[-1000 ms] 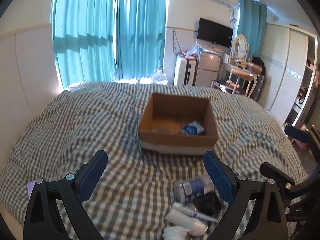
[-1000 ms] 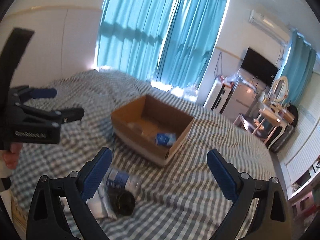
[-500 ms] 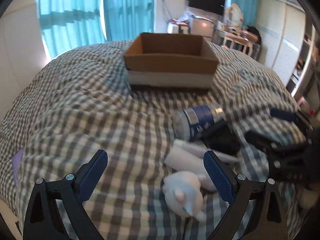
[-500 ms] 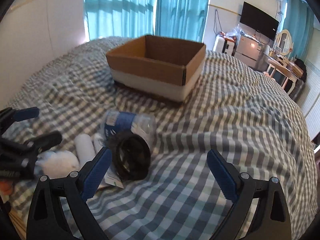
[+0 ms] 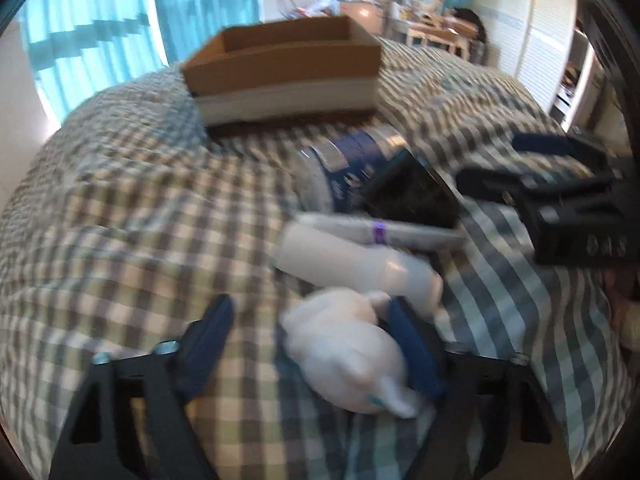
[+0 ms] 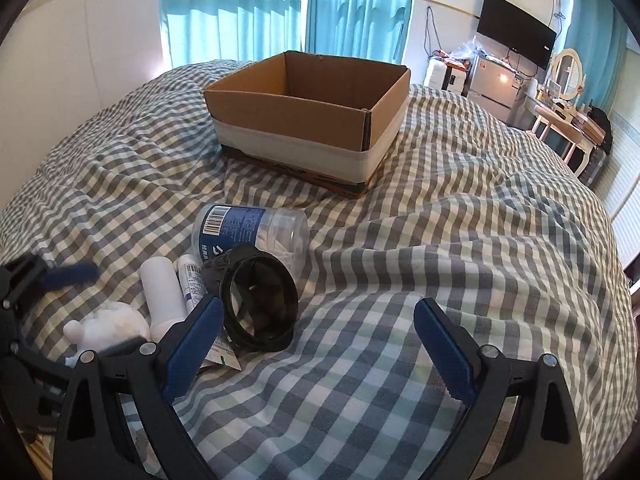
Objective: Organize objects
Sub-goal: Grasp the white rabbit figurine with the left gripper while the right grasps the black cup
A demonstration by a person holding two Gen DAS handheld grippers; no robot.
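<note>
A small white plush toy (image 5: 348, 352) lies on the checked bedspread between the fingers of my left gripper (image 5: 312, 344), which is open around it; its right finger touches the toy. The toy also shows in the right wrist view (image 6: 108, 324). Beyond it lie a white bottle (image 5: 348, 260), a thin white tube (image 5: 380, 232), a black round cup (image 6: 260, 300) and a clear jar with a blue label (image 6: 248, 232). My right gripper (image 6: 320, 344) is open and empty, just right of the black cup. The open cardboard box (image 6: 312, 116) stands further back.
The bed's checked cover (image 6: 460, 240) is rumpled with folds. Teal curtains (image 6: 248, 8) hang behind the bed. A TV, small fridge and dressing table (image 6: 560, 80) stand at the far right, with white wardrobes (image 5: 536, 40) beyond the bed.
Both grippers have dropped low and moved forward toward the pile. My left gripper now has the white plush toy between its fingers, and its fingers have narrowed around it.
</note>
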